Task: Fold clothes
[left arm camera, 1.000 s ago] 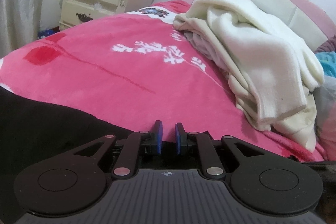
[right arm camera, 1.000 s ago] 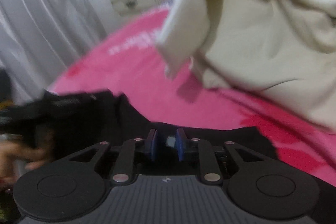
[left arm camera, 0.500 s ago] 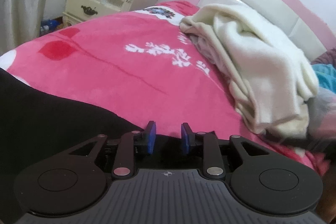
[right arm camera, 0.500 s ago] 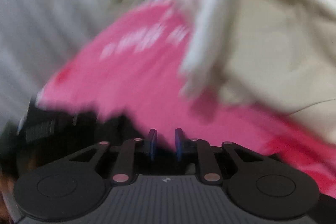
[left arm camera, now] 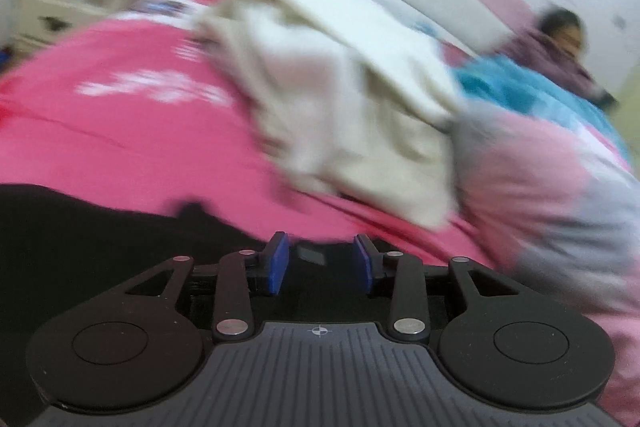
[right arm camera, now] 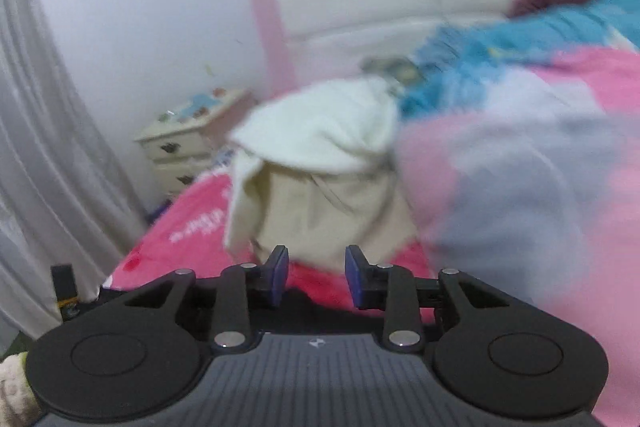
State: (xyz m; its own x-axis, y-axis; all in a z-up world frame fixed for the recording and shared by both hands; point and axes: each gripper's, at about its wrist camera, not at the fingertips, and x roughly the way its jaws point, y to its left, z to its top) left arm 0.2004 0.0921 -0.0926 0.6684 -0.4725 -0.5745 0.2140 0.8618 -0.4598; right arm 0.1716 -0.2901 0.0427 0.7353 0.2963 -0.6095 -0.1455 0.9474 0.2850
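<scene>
A black garment [left arm camera: 100,227] lies flat on the pink bed cover [left arm camera: 120,123], filling the lower left of the left wrist view. My left gripper [left arm camera: 322,259] hovers over its far edge; its jaws are opening and the blue pads [left arm camera: 276,263] press on nothing. A crumpled cream pile of clothes [left arm camera: 340,107] sits beyond it, toward the headboard. In the right wrist view my right gripper [right arm camera: 316,267] is raised above the bed facing the cream pile [right arm camera: 320,167]. Its jaws are also opening, with nothing between them. Both views are blurred by motion.
A pink and grey blanket [right arm camera: 520,187] and a teal one [right arm camera: 500,47] are heaped on the right. A person [left arm camera: 560,39] sits by the pink and white headboard [right arm camera: 380,3]. A cream nightstand [right arm camera: 188,139] and grey curtain [right arm camera: 40,147] stand to the left.
Both grippers' jaws have widened and let go of the black garment. The right gripper has risen sharply away from it, so the headboard shows. The left one has lifted and swung right.
</scene>
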